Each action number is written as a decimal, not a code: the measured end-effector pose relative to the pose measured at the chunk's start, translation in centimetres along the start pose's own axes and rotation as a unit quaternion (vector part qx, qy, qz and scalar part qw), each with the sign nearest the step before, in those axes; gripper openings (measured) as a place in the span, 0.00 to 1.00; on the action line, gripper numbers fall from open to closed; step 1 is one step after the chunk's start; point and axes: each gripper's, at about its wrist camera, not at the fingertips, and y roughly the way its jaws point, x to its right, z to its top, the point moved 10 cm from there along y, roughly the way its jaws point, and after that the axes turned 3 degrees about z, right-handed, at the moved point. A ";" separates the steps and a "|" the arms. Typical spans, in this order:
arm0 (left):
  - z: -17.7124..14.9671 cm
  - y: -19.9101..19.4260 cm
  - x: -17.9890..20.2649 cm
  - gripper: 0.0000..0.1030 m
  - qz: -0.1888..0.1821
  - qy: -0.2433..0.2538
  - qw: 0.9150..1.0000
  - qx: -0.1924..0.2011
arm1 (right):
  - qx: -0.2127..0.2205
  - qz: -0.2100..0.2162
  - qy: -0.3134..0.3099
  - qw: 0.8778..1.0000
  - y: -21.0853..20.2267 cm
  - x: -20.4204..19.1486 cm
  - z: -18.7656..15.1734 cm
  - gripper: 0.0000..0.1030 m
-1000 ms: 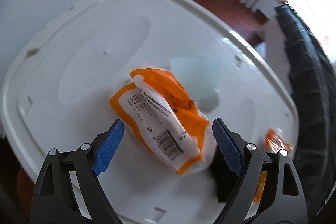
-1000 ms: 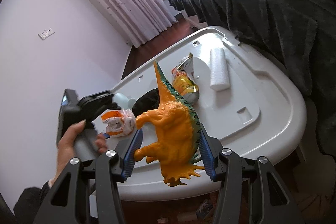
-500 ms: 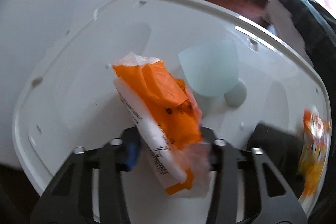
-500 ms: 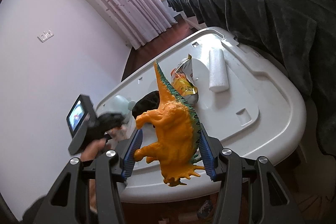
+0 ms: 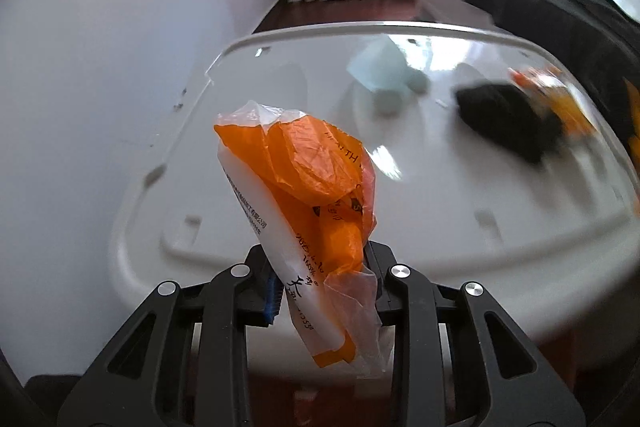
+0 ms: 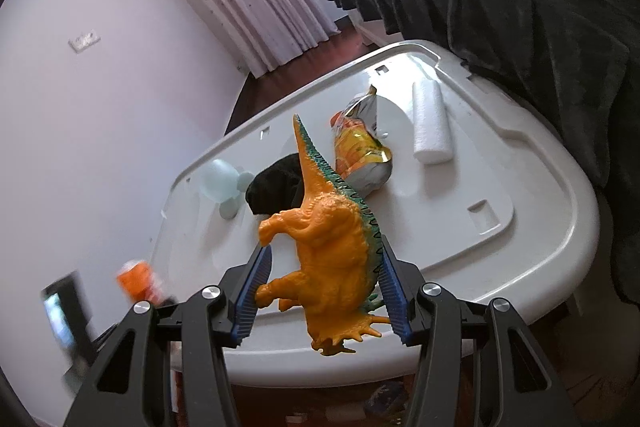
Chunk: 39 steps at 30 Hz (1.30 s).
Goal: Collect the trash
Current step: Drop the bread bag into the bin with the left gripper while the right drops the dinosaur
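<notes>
A crumpled orange and white plastic wrapper (image 5: pixel 304 187) stands up between the jaws of my left gripper (image 5: pixel 320 267). The jaws are closing and their pads press on it, above the near edge of the white bin lid (image 5: pixel 440 227). In the right wrist view the same wrapper (image 6: pixel 138 277) shows blurred at the lower left, off the lid's corner. My right gripper (image 6: pixel 324 291) is shut on an orange toy dinosaur (image 6: pixel 332 247) with a green spine, held over the lid's front edge.
On the lid lie a foil snack bag (image 6: pixel 360 155), a white foam roll (image 6: pixel 430 123), a black cloth (image 6: pixel 276 183) and a pale blue toy (image 6: pixel 220 179). A dark blanket (image 6: pixel 520 7) hangs along the lid's right side. A white wall stands at the left.
The left gripper has shut on the wrapper, lifted it off the lid and drawn back toward the lid's corner while rolling. The right gripper and dinosaur have barely shifted.
</notes>
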 end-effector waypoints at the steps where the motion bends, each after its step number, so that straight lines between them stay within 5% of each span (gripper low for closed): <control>1: -1.0 -1.4 0.1 0.28 -0.007 0.009 1.000 0.006 | 0.000 -0.003 -0.009 1.000 0.2 -0.2 -0.2 0.50; 9: -10.2 -8.1 1.3 0.28 -0.081 0.031 0.996 -0.001 | -0.011 0.003 -0.108 0.994 -1.0 -3.5 -4.6 0.50; 15: -15.8 -6.5 0.5 0.28 -0.086 0.046 0.994 -0.047 | -0.052 -0.007 -0.149 0.988 -3.7 -4.5 -13.3 0.50; 21: -17.2 -3.9 -0.5 0.28 -0.112 -0.003 0.989 -0.100 | -0.099 -0.033 -0.172 0.980 -3.3 -4.8 -19.1 0.50; 35: -17.5 -3.7 0.0 0.28 -0.110 0.005 0.989 -0.102 | -0.113 -0.042 -0.182 0.976 -2.5 -4.9 -19.8 0.51; 37: -17.4 -3.8 -0.1 0.33 -0.108 0.003 0.989 -0.099 | -0.116 -0.042 -0.181 0.976 -2.4 -4.9 -19.9 0.52; 38: -17.5 -3.8 -0.2 0.39 -0.104 0.001 0.990 -0.099 | -0.118 -0.047 -0.180 0.975 -2.3 -4.8 -19.9 0.63; 39: -17.5 -3.7 -0.3 0.60 -0.102 -0.002 0.989 -0.102 | -0.116 -0.054 -0.179 0.975 -2.3 -4.7 -19.7 0.72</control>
